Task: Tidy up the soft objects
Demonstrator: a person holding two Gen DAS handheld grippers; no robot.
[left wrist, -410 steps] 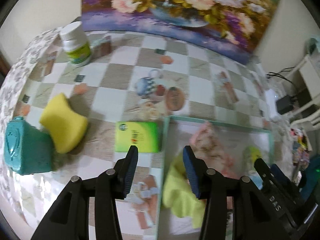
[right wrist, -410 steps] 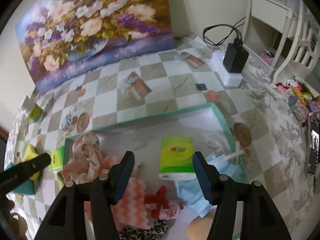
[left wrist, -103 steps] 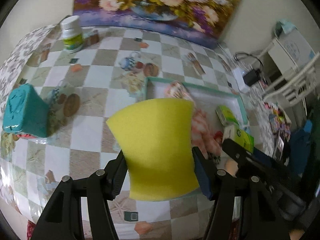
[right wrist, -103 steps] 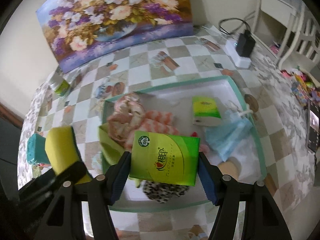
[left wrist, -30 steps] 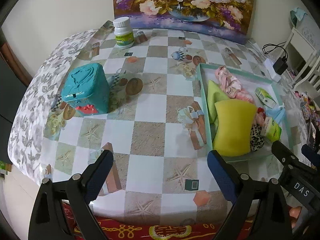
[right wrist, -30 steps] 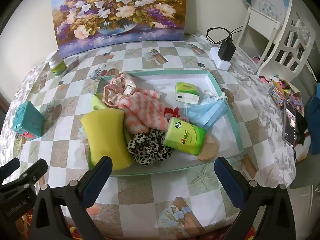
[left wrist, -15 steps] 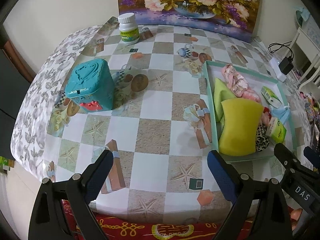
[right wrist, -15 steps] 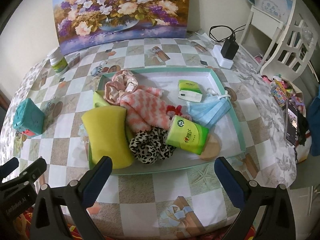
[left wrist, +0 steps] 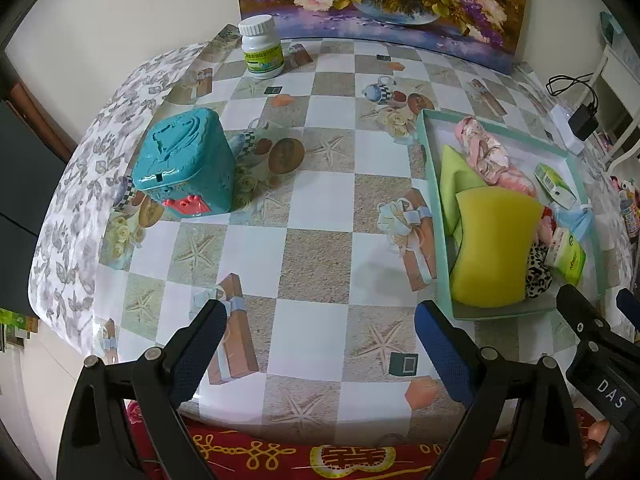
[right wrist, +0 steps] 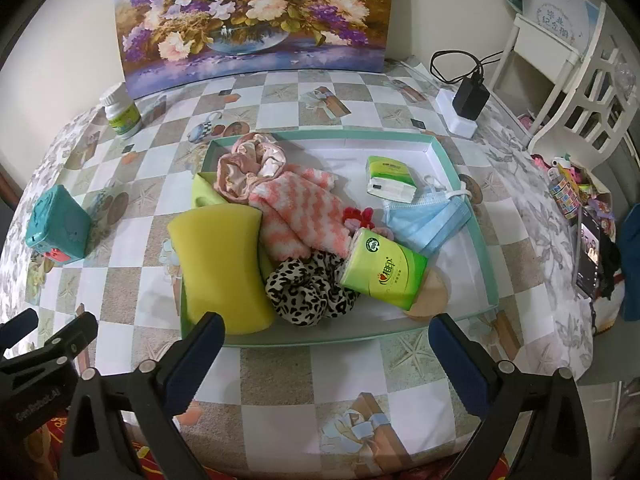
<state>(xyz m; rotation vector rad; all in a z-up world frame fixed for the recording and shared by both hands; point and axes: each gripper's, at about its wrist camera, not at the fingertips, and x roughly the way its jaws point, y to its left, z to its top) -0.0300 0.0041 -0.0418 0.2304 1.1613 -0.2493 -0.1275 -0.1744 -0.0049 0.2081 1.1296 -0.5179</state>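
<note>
Above table edge, both grippers [left wrist: 320,320] [right wrist: 326,330] wide.

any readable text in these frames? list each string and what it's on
"DAS": white letters on the right gripper body, left wrist view.
"GenRobot.AI", faint: on the left gripper body, right wrist view.
Chinese characters on the sign on the white shelf: too small to read.
Print on the green tissue pack, the smaller tissue pack and the white bottle: too blurred to read.

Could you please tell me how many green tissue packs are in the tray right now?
2. One tissue pack lies toward the tray's near edge, propped on the leopard-print scrunchie. The other tissue pack lies flat nearer the far right corner, beside the blue face mask. More could be buried under the cloths.
</note>
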